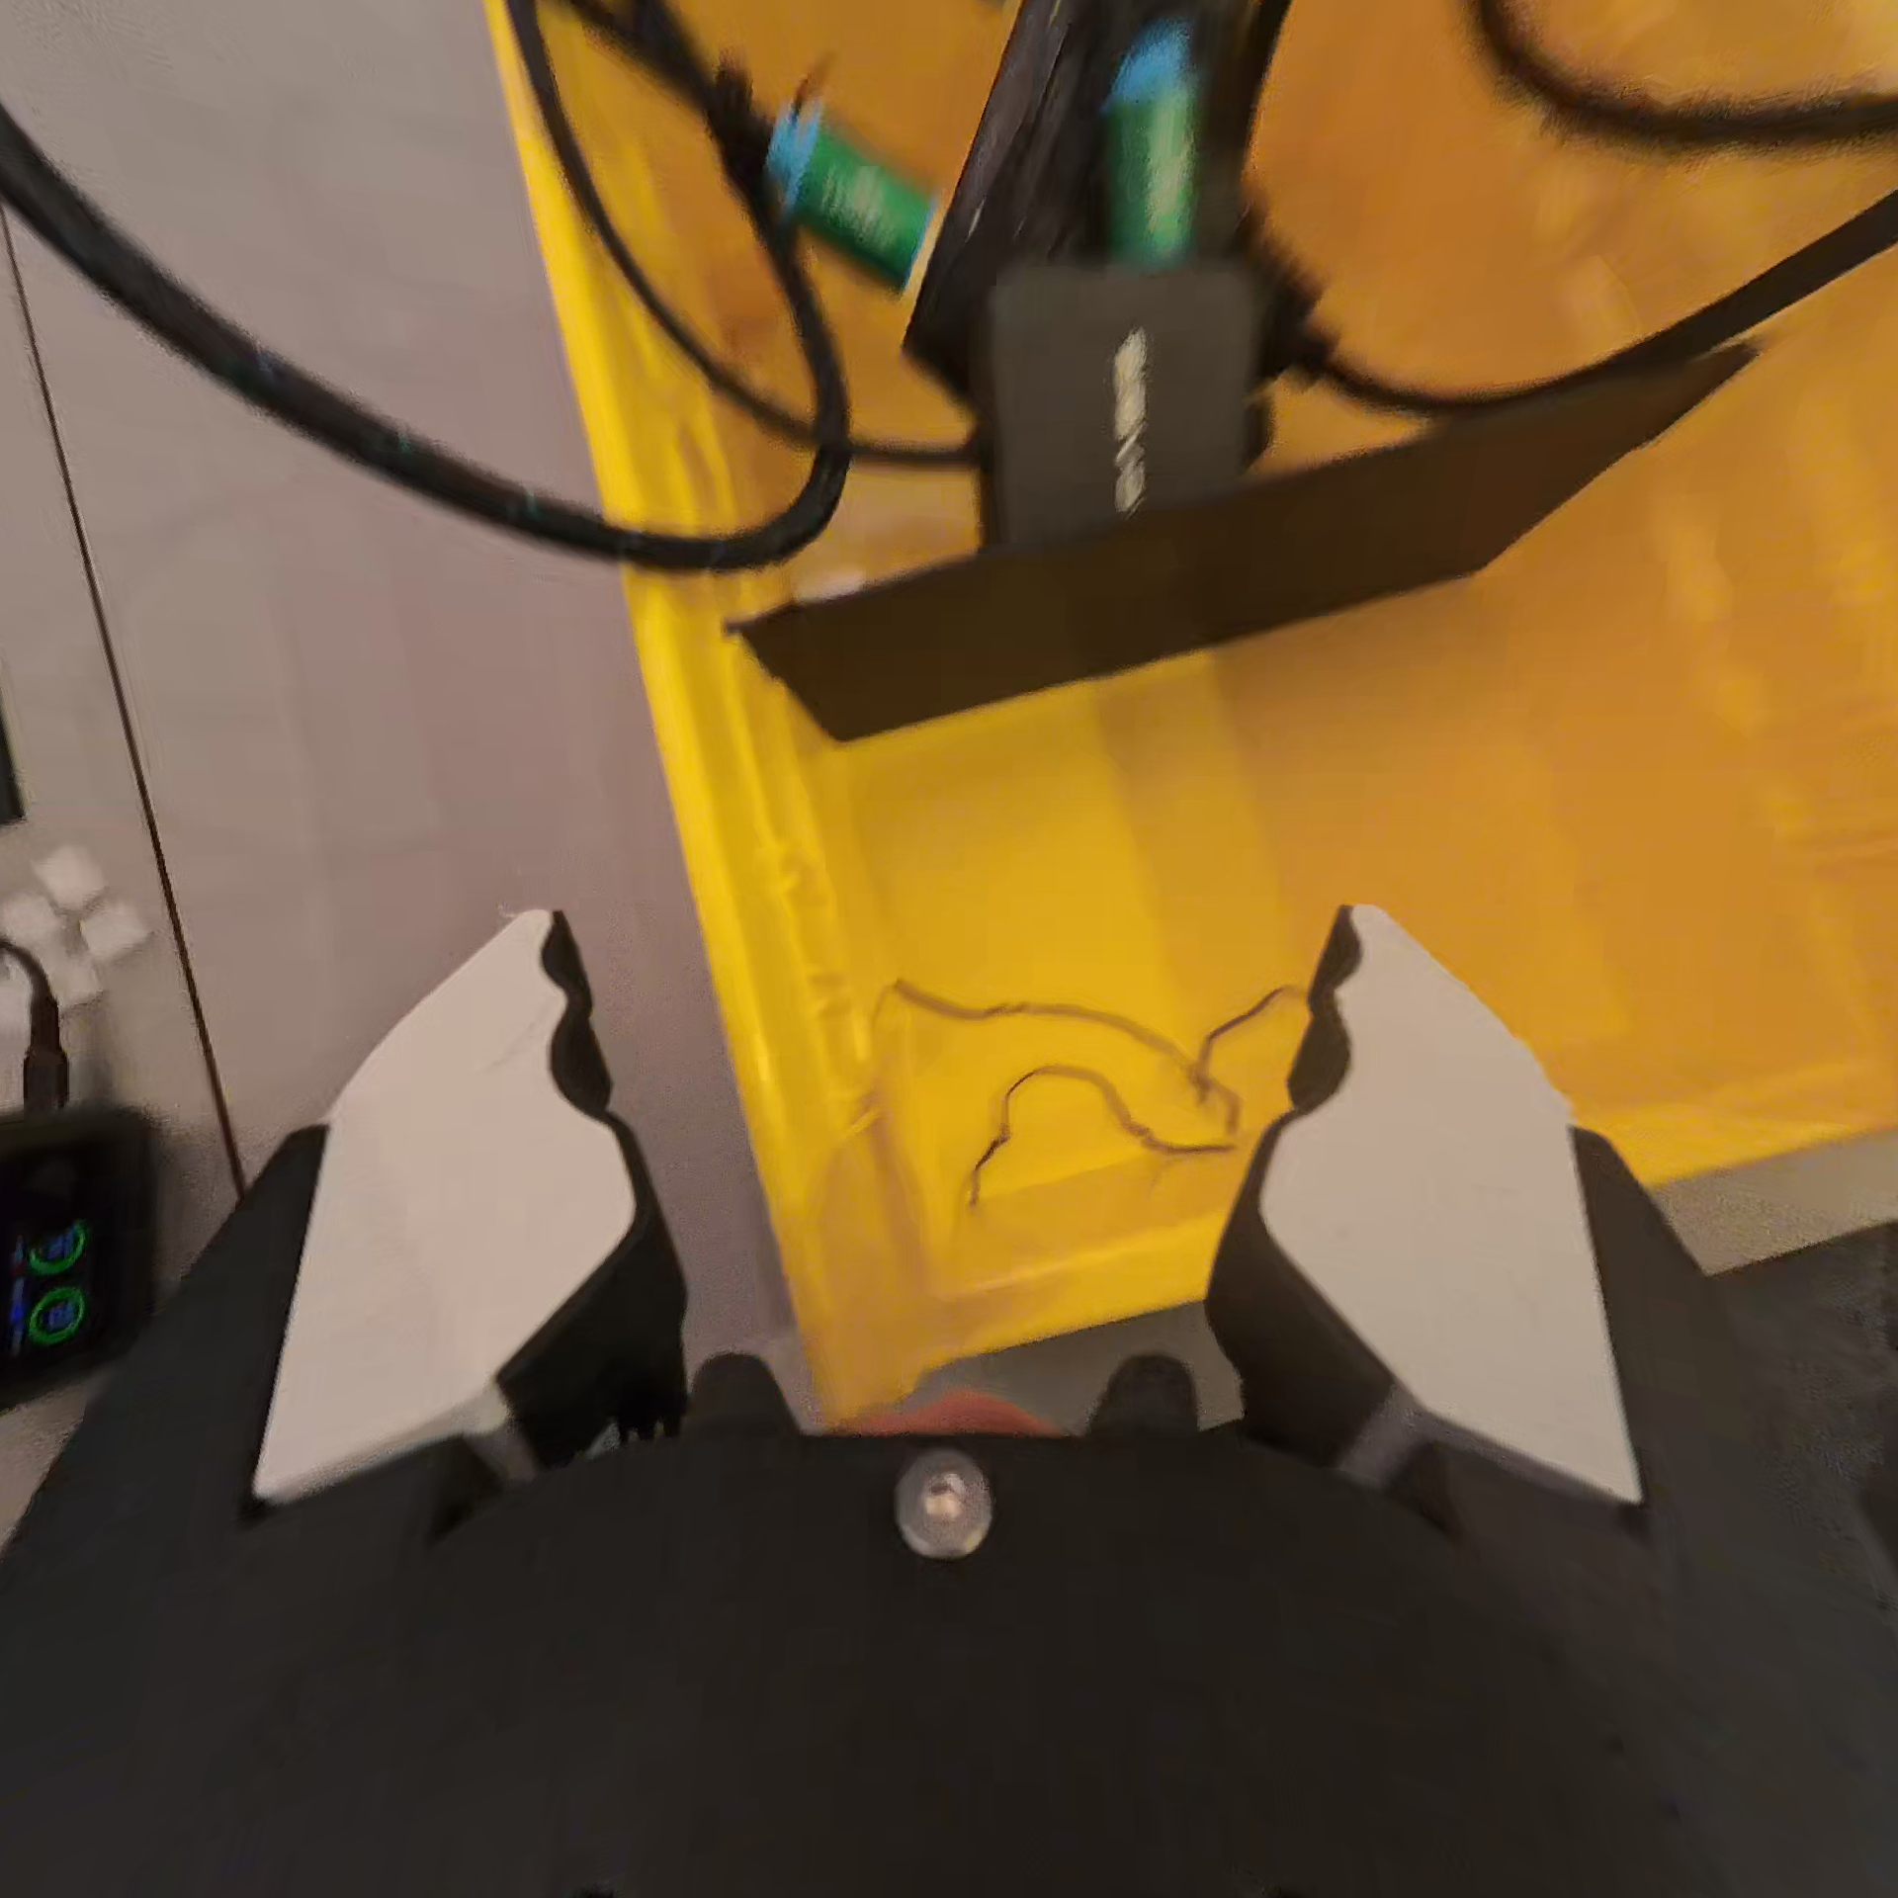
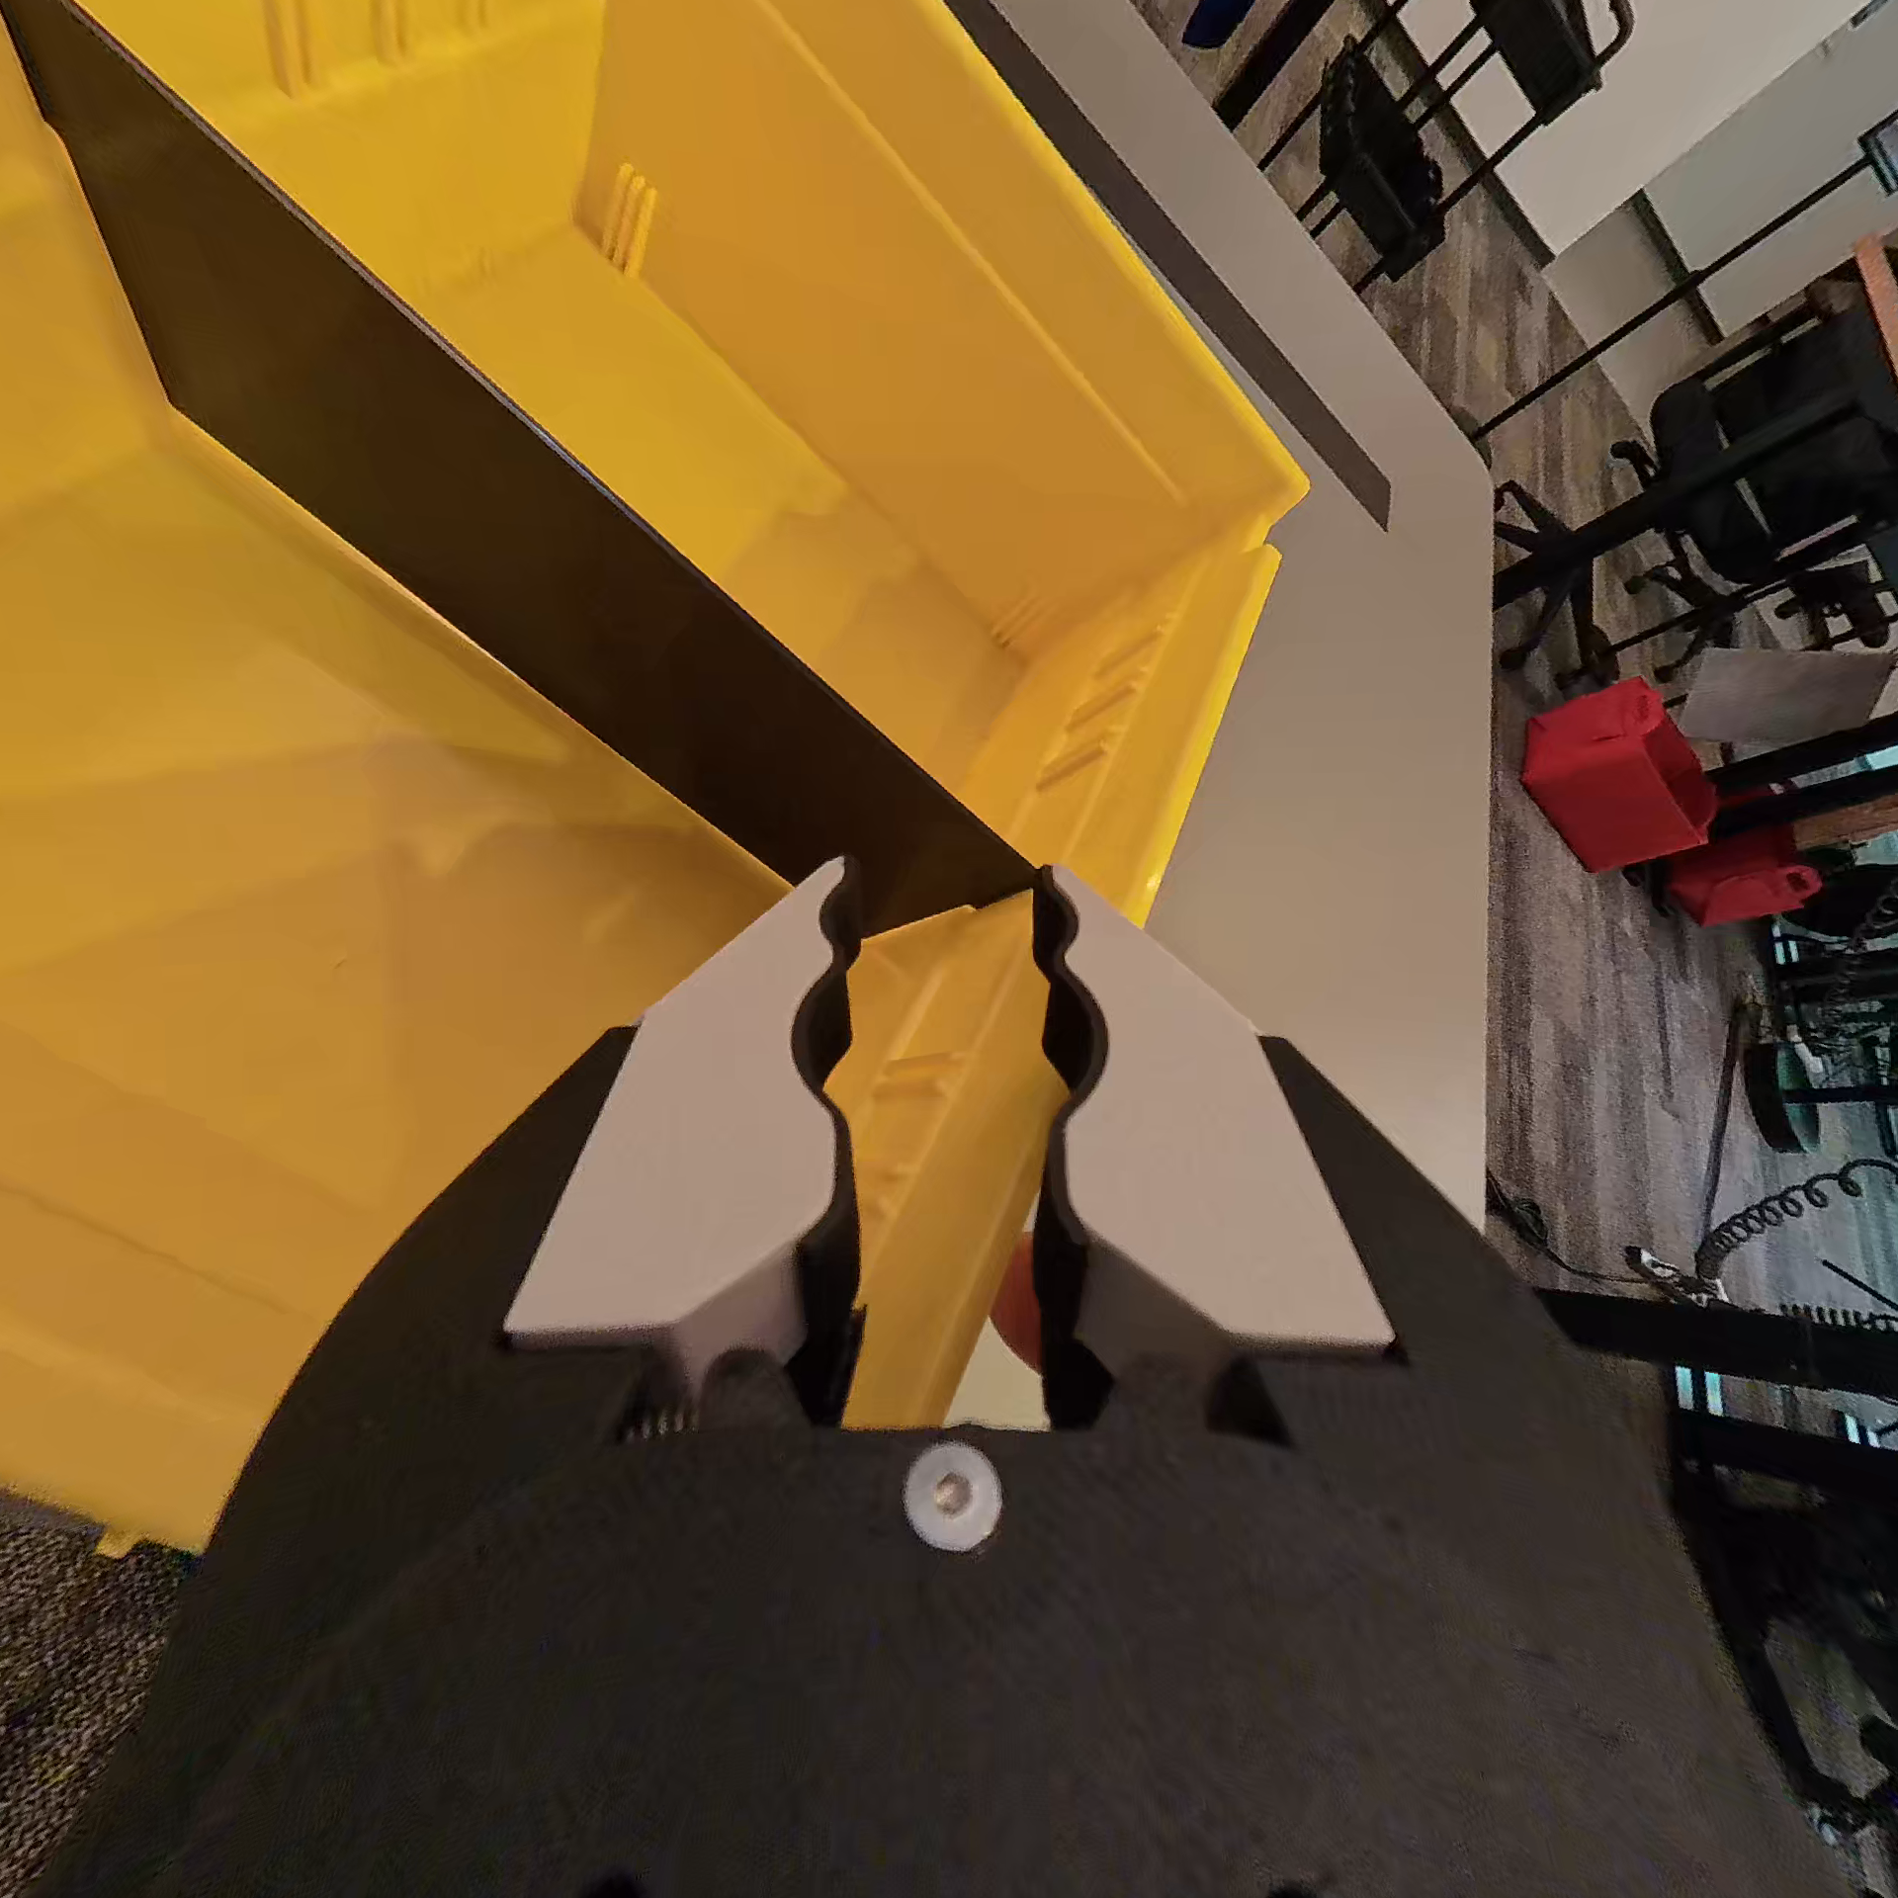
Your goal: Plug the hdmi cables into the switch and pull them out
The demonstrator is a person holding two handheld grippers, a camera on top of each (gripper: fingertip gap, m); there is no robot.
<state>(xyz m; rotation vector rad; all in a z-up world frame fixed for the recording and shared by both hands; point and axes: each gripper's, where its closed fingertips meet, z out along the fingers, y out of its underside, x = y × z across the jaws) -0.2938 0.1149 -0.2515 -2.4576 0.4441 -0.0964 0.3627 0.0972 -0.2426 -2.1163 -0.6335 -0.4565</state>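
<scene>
Lying in one yellow bin [image 1: 1438,822]: one black switch [image 1: 1120,411], two green-tagged cables [image 1: 858,211]; left gripper [image 1: 950,960] gaping empty, right gripper [image 2: 945,904] narrowly parted, empty

My left gripper [image 1: 950,924]: clear bin floor ahead; black divider [image 1: 1181,606] and cables [image 1: 431,452] guard the switch [image 1: 1120,411].

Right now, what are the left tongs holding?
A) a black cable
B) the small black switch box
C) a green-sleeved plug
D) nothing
D: the left tongs stand wide open and empty over the yellow plastic bin, short of the small black switch box.
</scene>
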